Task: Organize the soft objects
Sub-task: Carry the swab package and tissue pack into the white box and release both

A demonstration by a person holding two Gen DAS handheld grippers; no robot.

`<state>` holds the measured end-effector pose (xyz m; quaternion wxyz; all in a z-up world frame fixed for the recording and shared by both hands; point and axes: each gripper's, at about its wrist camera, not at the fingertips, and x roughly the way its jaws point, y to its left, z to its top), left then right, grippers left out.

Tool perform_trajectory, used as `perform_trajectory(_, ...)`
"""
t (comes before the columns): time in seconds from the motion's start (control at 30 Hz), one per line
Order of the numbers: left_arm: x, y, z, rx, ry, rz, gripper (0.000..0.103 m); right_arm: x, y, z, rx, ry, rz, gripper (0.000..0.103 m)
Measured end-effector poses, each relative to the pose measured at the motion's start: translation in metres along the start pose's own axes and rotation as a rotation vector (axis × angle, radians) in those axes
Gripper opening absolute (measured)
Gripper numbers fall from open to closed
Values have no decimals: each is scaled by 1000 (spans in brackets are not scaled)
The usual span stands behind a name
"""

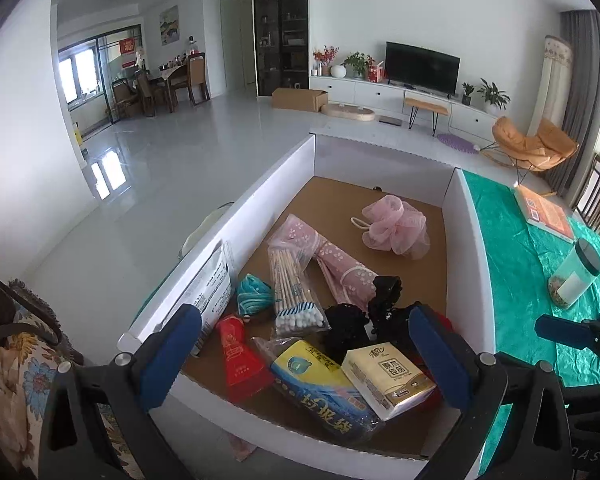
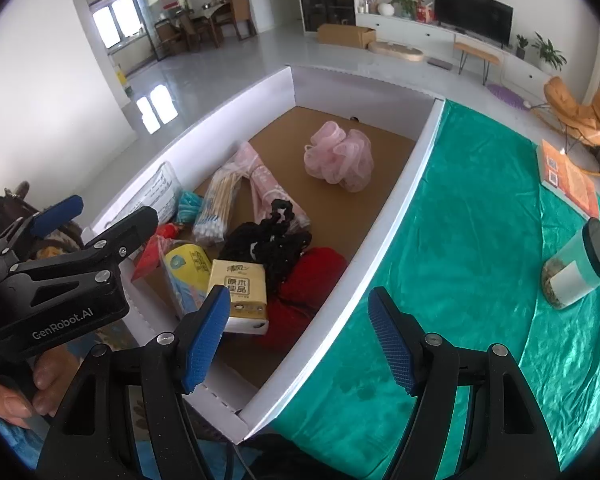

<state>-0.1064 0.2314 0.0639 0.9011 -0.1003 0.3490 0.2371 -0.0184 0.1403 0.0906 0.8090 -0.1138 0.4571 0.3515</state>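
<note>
A white cardboard box [image 1: 260, 200] with a brown floor holds the soft items. At its far end lies a pink mesh bath pouf [image 1: 396, 226], with a pink floral fabric roll [image 1: 340, 268] nearer. Teal yarn [image 1: 254, 294], black lace [image 1: 364, 316], a tissue pack [image 1: 384, 380], a yellow-blue packet [image 1: 316, 380] and a red pouch [image 1: 240, 356] crowd the near end. My left gripper [image 1: 306, 356] hangs open above them, holding nothing. My right gripper [image 2: 300, 340] is open over the box's right wall [image 2: 400, 196], near a red cloth [image 2: 308, 280]. The pouf [image 2: 340, 156] also shows there.
A bag of cotton swabs [image 1: 296, 292] and a white printed pouch [image 1: 212, 288] lie in the box too. Right of it a green cloth [image 2: 460, 240] covers the table, carrying a tilted jar [image 2: 580, 272] and an orange book [image 2: 568, 176]. A hand [image 2: 16, 392] grips the left tool.
</note>
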Motion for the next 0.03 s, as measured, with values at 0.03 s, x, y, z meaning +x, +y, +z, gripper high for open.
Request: perform_trajectory(0.03, -2, -1, -1, -1, -12, 2, 103, 0, 0, 0, -2, -2, 1, 75)
